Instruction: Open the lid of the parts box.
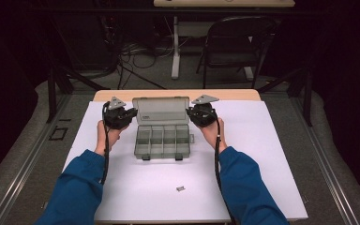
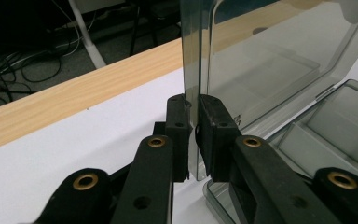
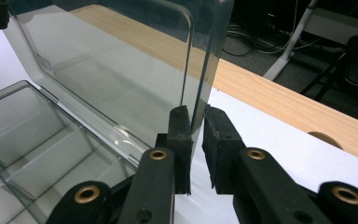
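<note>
upright lid (image 1: 161, 110) pinched between left gripper (image 1: 132, 114) and right gripper (image 1: 190, 113).

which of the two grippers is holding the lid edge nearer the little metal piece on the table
The right gripper, on the lid edge; the small metal piece lies toward that side.

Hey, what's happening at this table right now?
A person in blue sleeves holds a gripper in each hand and has both clamped on the raised lid of a clear compartment box. The left gripper pinches the lid's left edge, the right gripper its right edge. The lid stands upright over the open, seemingly empty compartments. A small metal piece lies on the white table cover, nearer the person.
</note>
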Available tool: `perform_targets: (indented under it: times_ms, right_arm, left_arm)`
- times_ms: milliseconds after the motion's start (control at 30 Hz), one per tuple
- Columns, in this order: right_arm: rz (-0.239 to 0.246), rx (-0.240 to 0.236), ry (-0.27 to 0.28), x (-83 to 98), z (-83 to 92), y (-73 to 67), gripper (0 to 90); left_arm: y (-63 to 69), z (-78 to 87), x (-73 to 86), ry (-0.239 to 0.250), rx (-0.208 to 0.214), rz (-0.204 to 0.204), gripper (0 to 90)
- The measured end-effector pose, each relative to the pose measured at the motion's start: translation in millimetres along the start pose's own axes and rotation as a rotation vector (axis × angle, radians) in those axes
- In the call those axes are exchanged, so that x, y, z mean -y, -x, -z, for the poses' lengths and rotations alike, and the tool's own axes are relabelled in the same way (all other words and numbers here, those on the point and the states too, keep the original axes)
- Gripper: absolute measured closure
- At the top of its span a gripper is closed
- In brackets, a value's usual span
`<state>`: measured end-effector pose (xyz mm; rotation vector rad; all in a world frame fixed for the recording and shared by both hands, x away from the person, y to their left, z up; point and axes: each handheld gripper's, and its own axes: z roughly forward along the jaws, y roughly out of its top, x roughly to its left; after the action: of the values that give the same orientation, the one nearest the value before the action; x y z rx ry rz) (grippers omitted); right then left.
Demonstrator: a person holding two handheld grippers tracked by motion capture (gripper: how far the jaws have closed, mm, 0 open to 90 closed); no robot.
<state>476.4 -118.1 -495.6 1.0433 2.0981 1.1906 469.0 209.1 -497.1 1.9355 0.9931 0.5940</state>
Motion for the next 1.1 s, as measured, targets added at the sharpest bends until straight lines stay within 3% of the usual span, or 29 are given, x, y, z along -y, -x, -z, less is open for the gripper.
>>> perform_targets:
  times_ms: [1100]
  right_arm:
    - [-0.039,0.016,-0.077,15.1,-26.5,4.4,77.8]
  left_arm:
    - [-1.0,-25.0,10.1,-0.109,-0.030,0.011,80.8]
